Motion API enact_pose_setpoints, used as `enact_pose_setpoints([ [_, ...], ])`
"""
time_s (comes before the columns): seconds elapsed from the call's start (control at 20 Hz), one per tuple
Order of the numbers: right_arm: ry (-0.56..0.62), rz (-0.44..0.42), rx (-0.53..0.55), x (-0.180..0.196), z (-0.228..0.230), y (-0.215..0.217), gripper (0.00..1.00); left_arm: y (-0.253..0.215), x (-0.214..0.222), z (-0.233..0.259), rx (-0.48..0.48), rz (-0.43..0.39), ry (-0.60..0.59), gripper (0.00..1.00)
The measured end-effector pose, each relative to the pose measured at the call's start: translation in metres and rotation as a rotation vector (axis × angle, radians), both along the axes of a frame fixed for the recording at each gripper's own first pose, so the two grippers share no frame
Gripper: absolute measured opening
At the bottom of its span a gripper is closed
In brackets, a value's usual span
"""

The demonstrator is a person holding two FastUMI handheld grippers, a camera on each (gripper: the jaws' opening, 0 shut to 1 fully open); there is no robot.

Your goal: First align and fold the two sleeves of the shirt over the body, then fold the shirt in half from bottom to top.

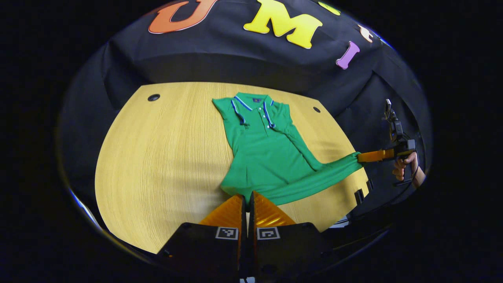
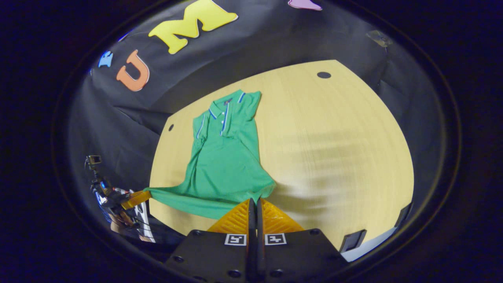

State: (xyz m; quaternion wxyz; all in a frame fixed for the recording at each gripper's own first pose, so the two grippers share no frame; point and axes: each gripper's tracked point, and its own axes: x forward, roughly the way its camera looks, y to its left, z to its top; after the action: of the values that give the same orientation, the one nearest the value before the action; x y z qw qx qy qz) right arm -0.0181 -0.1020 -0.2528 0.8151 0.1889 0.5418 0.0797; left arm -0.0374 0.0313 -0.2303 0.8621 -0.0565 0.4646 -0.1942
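1. Nearest the lens in the left gripper view: left gripper [image 1: 248, 196], fingers pressed together with a corner of the shirt hem pinched between them, low over the near edge of the table.
2. Same picture in the right gripper view: right gripper [image 2: 254, 202], fingers clenched on the opposite corner of the hem.
3. Table [image 1: 157, 157] [image 2: 334, 137]: light wood-grain top with a rounded outline and small dark round holes near its far corners. Black cloth hangs behind it.
4. Shirt [image 1: 267, 153] [image 2: 224, 165]: green polo, collar trimmed with blue and white stripes, button placket facing up. Collar end lies toward the far side of the table; body lies flat on the wood, roughly in the middle. Both sleeves appear already folded in over the body.
5. Hem: pulled taut between the two grippers into a long band along the near side, lifted off the wood at both ends. One end stretches past the table edge.
6. Right gripper also shows far off in the left gripper view [image 1: 363, 156], gripping the stretched hem end, a hand [image 1: 404, 165] behind it on the handle.
7. Left gripper shows far off in the right gripper view [image 2: 147, 193], likewise clamped on the fabric tip.
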Motion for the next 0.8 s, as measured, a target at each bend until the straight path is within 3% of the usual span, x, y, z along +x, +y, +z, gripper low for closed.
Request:
enact_pose_setpoints([
  [0.3,-0.121,0.012,-0.024,0.078,0.034,0.005,0.02,-0.003,0.077,0.03,-0.016,0.016,-0.109,0.04],
  [0.55,-0.236,0.045,-0.104,0.15,0.051,0.007,0.02,-0.007,0.15,0.051,-0.009,0.012,-0.184,0.03],
  [0.8,-0.357,0.089,-0.17,0.221,0.048,0.023,0.02,-0.007,0.224,0.05,-0.045,0.092,-0.216,0.03],
])
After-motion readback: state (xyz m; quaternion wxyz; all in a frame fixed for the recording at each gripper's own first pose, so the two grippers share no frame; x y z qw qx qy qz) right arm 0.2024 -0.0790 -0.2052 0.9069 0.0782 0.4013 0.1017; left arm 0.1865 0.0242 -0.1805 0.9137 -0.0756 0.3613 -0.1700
